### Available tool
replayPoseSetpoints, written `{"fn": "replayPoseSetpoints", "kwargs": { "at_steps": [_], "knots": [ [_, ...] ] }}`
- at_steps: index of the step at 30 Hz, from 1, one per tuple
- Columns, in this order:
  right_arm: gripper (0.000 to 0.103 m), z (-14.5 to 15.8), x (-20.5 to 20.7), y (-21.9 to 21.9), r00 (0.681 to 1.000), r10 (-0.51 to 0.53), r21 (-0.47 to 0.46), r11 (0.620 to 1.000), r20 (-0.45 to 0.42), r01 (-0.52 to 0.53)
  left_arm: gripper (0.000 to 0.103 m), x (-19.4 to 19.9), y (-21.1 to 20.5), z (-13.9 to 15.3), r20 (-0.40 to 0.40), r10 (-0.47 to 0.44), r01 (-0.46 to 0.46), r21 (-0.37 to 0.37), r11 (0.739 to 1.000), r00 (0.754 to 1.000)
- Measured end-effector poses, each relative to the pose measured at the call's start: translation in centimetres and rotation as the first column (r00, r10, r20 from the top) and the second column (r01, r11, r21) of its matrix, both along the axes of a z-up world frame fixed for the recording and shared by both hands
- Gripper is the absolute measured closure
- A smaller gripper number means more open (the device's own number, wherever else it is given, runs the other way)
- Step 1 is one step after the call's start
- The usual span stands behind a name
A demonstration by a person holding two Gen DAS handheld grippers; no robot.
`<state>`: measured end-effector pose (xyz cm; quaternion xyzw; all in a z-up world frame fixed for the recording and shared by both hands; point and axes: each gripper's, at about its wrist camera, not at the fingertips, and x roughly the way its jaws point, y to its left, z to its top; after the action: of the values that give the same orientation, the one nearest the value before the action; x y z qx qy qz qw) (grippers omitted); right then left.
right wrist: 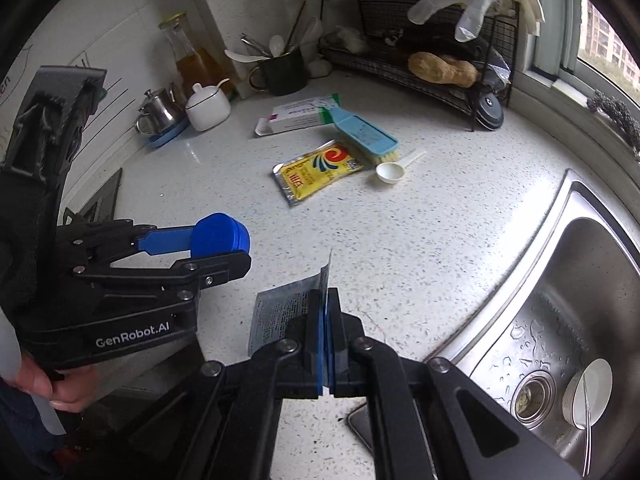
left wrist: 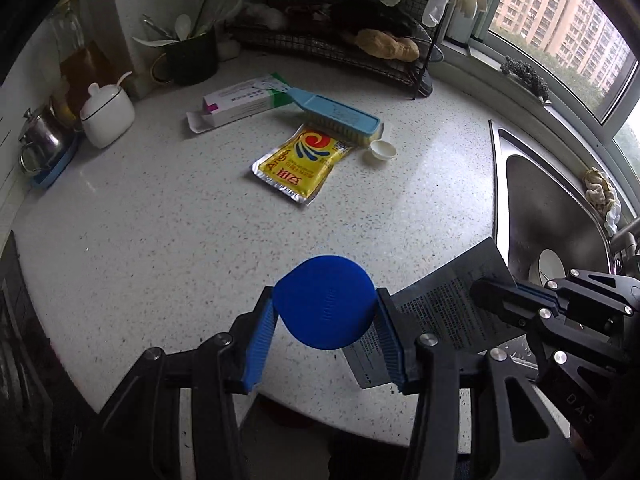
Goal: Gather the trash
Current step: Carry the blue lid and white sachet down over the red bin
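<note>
**Both grippers loaded; more trash at the far side of the counter**

Left gripper (left wrist: 325, 312): part open, pads clamped on opposite sides of the rim of a blue plastic cap (left wrist: 325, 302), held above the near edge of the countertop (left wrist: 160, 240). Cap looks stiff, light and smooth; a rim grip should hold, but it could slip.

Right gripper (right wrist: 326, 320): fully closed on a printed paper leaflet (right wrist: 280, 308), near the sink (right wrist: 560, 280). Thin and floppy, so it needs a flat pinch at an edge.

Mid-counter: yellow foil sachet (left wrist: 298, 164), flat, likely slick and crinkly. Best taken by a crimped end or corner.

Touching it: blue scrub brush (left wrist: 340, 114) and white scoop (left wrist: 382, 150).

Beyond, toward the back wall: an open carton (left wrist: 240, 104), light and crushable; take it across the narrow sides.
</note>
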<state>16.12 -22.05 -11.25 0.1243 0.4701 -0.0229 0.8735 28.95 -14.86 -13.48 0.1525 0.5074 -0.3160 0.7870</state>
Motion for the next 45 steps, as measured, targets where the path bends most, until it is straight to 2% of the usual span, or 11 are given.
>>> {"fn": "replayPoseSetpoints", "kwargs": {
  "at_steps": [5, 13, 23, 28, 32, 39, 45],
  "knots": [
    [0.102, 0.5, -0.6, 3.3, 0.996, 0.091, 0.008, 0.996, 0.026, -0.091, 0.057, -2.6, 4.3, 0.9, 0.014, 0.091, -0.091, -0.004, 0.996, 0.996],
    [0.102, 0.8, -4.1, 7.9, 0.973, 0.227, 0.026, 0.973, 0.039, -0.229, 0.057, -7.9, 10.5, 1.2, 0.013, 0.219, -0.22, 0.002, 0.976, 0.976],
    [0.102, -0.7, -8.9, 11.6, 0.948, 0.318, 0.022, 0.948, 0.006, -0.318, 0.057, -15.3, 15.0, -0.6, -0.03, 0.316, -0.316, 0.025, 0.949, 0.948],
    [0.102, -2.4, -10.9, 12.8, 0.94, 0.34, 0.012, 0.941, -0.032, -0.339, 0.057, -17.9, 16.3, -2.9, -0.068, 0.337, -0.334, 0.053, 0.941, 0.939],
    [0.102, -4.9, -11.8, 13.2, 0.936, 0.343, 0.029, 0.939, -0.084, -0.341, 0.057, -19.1, 16.9, -5.4, -0.1, 0.35, -0.342, 0.089, 0.935, 0.931],
    [0.102, -11.2, -11.9, 13.6, 0.928, 0.338, 0.042, 0.941, -0.158, -0.335, 0.057, -19.6, 17.2, -11.3, -0.124, 0.355, -0.339, 0.137, 0.931, 0.926],
    [0.102, -17.6, -10.3, 14.0, 0.923, 0.344, 0.048, 0.939, -0.174, -0.341, 0.057, -18.7, 17.9, -17.7, -0.158, 0.363, -0.346, 0.122, 0.93, 0.919]
  ]
}}
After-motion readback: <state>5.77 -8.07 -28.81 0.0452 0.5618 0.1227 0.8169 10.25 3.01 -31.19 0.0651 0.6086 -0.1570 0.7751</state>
